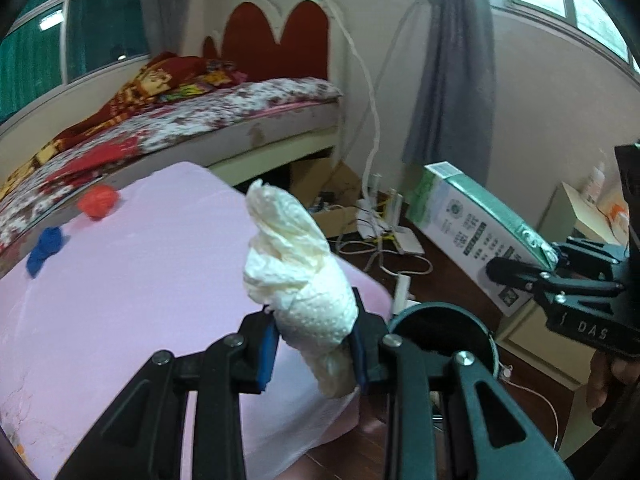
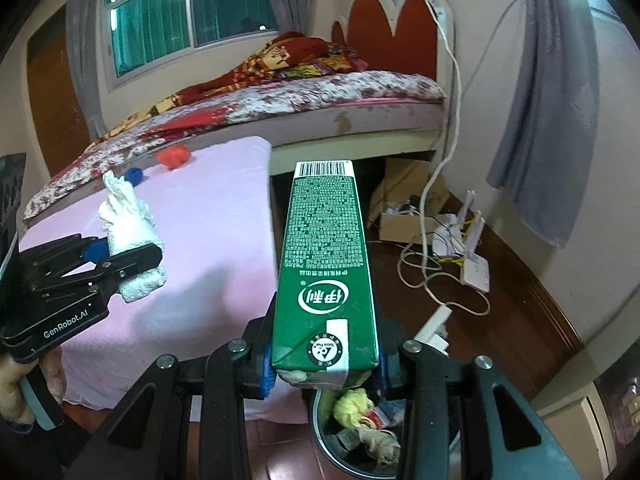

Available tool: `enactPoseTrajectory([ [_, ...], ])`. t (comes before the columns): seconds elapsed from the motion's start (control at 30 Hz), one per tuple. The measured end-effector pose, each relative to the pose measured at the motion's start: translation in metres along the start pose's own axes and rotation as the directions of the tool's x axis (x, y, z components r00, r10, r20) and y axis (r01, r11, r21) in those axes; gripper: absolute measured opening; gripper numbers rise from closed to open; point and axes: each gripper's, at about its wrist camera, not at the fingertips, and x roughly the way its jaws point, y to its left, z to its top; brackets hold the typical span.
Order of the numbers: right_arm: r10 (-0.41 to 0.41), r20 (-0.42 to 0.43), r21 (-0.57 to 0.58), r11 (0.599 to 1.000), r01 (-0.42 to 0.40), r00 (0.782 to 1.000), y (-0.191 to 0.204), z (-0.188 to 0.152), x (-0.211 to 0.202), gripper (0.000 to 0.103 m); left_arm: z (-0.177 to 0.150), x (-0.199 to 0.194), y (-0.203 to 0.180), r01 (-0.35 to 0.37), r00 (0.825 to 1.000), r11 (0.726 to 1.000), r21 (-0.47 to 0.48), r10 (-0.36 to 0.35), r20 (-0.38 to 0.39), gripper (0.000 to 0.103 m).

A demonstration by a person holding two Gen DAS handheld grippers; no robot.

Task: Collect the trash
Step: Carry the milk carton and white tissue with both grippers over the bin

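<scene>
Bedroom floor by the pink desk's near corner carries the trash bin (image 2: 360, 436). Directly above its mouth, the green carton (image 2: 326, 276) juts lengthwise away from the right claw (image 2: 325, 368) pinching its base. Farther left, over the desk (image 2: 208, 240), the left claw (image 1: 316, 346) clamps a paper wad (image 1: 298, 276).

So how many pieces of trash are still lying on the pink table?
2: an orange-red wad near the far edge by the bed, and a blue wad left of it. Others may be hidden behind the claws.
</scene>
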Motion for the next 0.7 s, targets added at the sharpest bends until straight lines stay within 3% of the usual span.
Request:
enactPoseTrajectory([
  [0.3,-0.061,-0.064,0.030,0.998,0.063,0.996,-0.048,-0.035,-0.003,0.039,-0.008,0.024,-0.053,0.104,0.993,0.993,0.054,-0.101,-0.057,0.031],
  [0.7,-0.108,-0.157,0.033,0.993,0.114,0.982,-0.095,-0.083,0.000,0.039,-0.027,0.063,-0.115,0.223,0.962,0.964,0.146,-0.194,-0.190,0.032],
])
